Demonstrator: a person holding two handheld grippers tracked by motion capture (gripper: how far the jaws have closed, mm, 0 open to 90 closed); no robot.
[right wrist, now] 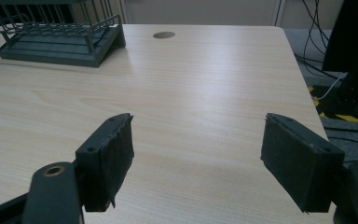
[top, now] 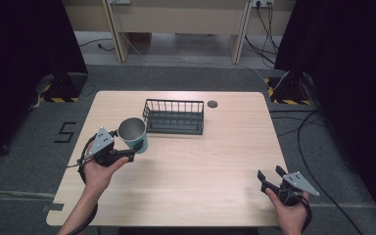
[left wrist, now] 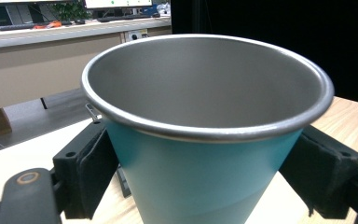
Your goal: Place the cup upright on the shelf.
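Teal and steel: the cup (top: pixel 133 134) has a teal outer wall and a bare grey metal inside with a rolled rim; the left gripper view shows it (left wrist: pixel 205 121) close up, empty.
Cup position: over the left half of the wooden table (top: pixel 191 166), just in front of the left end of the rack; it appears lifted and tilted toward the camera, though whether its base touches the tabletop cannot be told.
Left gripper (top: pixel 127 154): clamped on the cup's lower wall, one black pad (left wrist: pixel 91 170) pressed to each side, the cup standing between them.
Left hand (top: pixel 98 169): wrapped around the gripper body, forearm entering from the bottom left.
Right gripper (top: pixel 269 176): jaws spread wide with nothing between them, low over the table's near right corner, well apart from the cup; in its own view (right wrist: pixel 198 163) bare wood lies between the pads.
Rack: a dark wire dish rack (top: pixel 174 116) sits at the far middle of the table, empty; it is also seen in the right gripper view (right wrist: pixel 56 35).
Grommet: a round cable hole (top: pixel 212 104) lies just right of the rack.
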